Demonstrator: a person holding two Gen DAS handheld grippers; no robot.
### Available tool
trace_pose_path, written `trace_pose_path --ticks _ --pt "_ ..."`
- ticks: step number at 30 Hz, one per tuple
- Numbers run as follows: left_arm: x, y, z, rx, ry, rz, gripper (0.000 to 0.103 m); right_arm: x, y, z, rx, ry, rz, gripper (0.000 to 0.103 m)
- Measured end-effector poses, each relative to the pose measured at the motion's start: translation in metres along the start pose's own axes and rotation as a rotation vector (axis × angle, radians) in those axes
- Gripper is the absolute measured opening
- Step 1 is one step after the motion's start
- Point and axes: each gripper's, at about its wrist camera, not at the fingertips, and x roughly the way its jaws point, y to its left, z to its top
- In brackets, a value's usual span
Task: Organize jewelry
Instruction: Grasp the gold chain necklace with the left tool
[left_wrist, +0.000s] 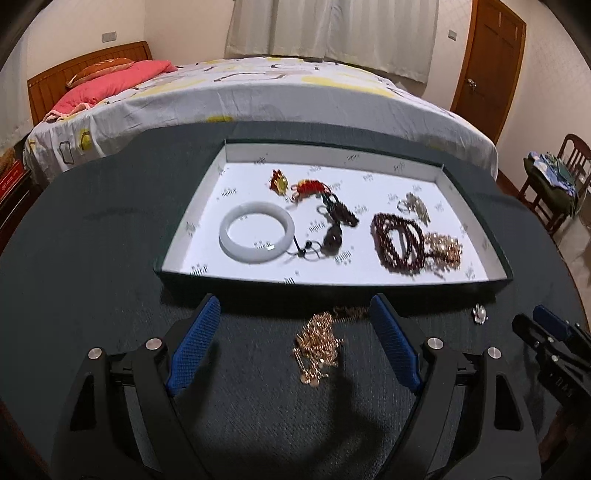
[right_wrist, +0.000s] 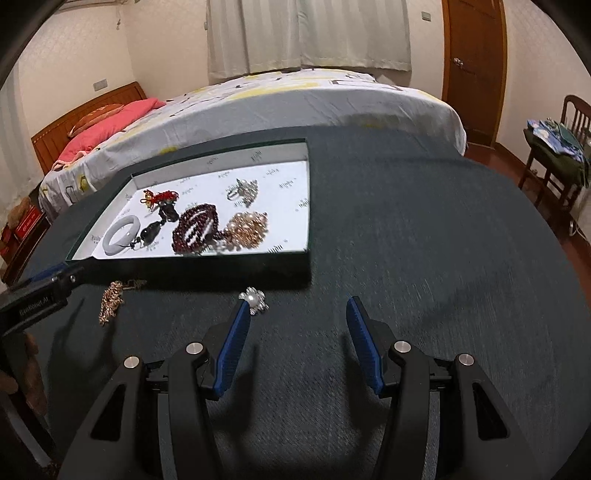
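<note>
A shallow white-lined tray (left_wrist: 476, 218) (right_wrist: 295, 206) sits on the dark tablecloth. It holds a white bangle (left_wrist: 256, 232) (right_wrist: 122, 235), a red knot charm (left_wrist: 309, 187), a dark pendant (left_wrist: 332, 240), dark red beads (left_wrist: 399, 238) (right_wrist: 195, 229), a gold chain pile (left_wrist: 445, 249) (right_wrist: 247, 229) and a silver brooch (left_wrist: 413, 205) (right_wrist: 243, 190). A gold chain (left_wrist: 319, 345) (right_wrist: 110, 301) lies on the cloth between the open fingers of my left gripper (left_wrist: 293, 306). A pearl brooch (right_wrist: 254, 300) (left_wrist: 480, 314) lies beside the left fingertip of my open, empty right gripper (right_wrist: 297, 304).
A bed (left_wrist: 258, 96) with a patterned sheet and red pillow stands just behind the table. A wooden chair (left_wrist: 554, 184) with clothes stands at the right, near a wooden door (right_wrist: 472, 70). The right gripper shows at the right edge of the left wrist view (left_wrist: 554, 339).
</note>
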Motion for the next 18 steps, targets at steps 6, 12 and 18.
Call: trace_pose_path --ticks 6,12,18 --pt "0.009 -0.003 -0.007 0.019 0.022 0.012 0.073 -0.001 0.001 -0.002 0.01 -0.004 0.021 0.054" --pt "0.018 -0.007 -0.011 0.032 0.048 0.012 0.068 0.002 0.0 -0.003 0.018 -0.001 0.035 0.054" --pt "0.025 -0.012 -0.018 0.058 0.078 -0.003 0.062 0.003 0.003 -0.005 0.017 0.001 0.047 0.054"
